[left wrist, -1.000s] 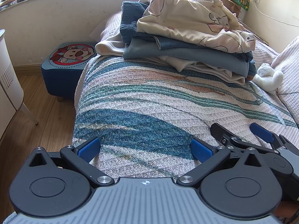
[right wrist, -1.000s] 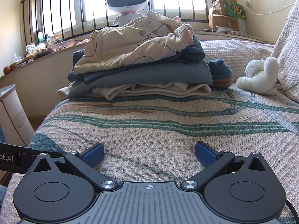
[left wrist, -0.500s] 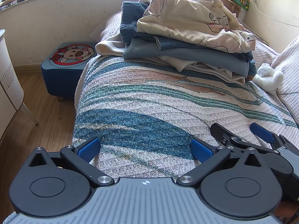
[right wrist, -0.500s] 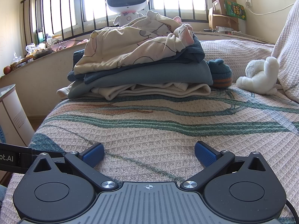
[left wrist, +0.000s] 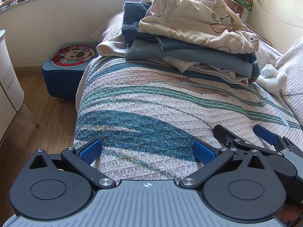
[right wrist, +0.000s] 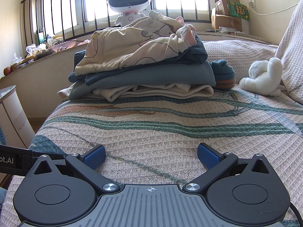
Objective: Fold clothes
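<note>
A pile of clothes (left wrist: 189,43) (right wrist: 144,66) lies at the far end of the bed: a cream printed garment (right wrist: 132,49) on top, blue-grey pieces under it, cream ones at the bottom. My left gripper (left wrist: 146,150) hovers open over the near end of the patterned bedspread (left wrist: 151,104), with nothing between its blue pads. My right gripper (right wrist: 150,156) is open too, low over the bedspread (right wrist: 170,128) and well short of the pile. It also shows in the left wrist view as the right gripper (left wrist: 244,135), just right of the left one.
A white plush toy (right wrist: 263,79) and a blue knitted item (right wrist: 224,73) lie right of the pile. A pillow (right wrist: 291,47) rises on the right. A blue stool (left wrist: 70,70) and wooden floor (left wrist: 37,123) are left of the bed. A toy robot (right wrist: 129,5) stands on the windowsill.
</note>
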`<action>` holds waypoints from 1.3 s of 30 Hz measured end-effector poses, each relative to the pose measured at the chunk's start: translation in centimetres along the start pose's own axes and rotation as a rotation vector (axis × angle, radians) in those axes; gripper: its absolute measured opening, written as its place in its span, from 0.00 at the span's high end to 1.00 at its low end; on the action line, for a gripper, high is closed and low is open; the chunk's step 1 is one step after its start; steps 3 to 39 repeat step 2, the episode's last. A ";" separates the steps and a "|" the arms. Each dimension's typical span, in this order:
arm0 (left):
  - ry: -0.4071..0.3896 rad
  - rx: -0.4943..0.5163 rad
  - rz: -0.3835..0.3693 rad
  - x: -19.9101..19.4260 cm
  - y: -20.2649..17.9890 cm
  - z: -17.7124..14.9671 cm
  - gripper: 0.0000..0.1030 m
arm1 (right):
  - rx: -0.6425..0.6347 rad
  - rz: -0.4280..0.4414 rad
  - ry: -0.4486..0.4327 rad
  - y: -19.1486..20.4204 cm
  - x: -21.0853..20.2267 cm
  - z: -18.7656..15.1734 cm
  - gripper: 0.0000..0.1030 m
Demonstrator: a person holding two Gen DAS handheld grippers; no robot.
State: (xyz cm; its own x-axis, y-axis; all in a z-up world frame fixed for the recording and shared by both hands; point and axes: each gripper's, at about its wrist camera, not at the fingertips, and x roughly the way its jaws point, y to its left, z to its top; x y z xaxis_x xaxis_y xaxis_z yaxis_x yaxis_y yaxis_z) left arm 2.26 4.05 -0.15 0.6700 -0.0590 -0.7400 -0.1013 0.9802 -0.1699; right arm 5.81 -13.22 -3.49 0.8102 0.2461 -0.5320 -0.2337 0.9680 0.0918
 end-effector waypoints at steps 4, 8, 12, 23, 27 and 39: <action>0.000 0.000 0.000 0.0 0.0 0.0 0.00 | 0.000 0.000 0.000 0.0 0.0 0.0 0.00; 0.000 0.000 0.000 0.0 0.0 0.0 0.00 | 0.000 0.000 0.000 0.0 0.0 0.0 0.00; 0.000 0.000 0.000 0.0 0.0 0.0 0.00 | 0.000 0.000 0.000 0.0 0.0 0.0 0.00; 0.000 0.000 0.000 0.0 0.0 0.0 0.00 | 0.000 0.000 0.000 0.0 0.0 0.0 0.00; 0.000 0.000 0.000 0.0 0.0 0.0 0.00 | 0.000 0.000 0.000 0.0 0.0 0.0 0.00; 0.000 0.000 0.000 0.0 0.0 0.0 0.00 | 0.000 0.000 0.000 0.0 0.0 0.0 0.00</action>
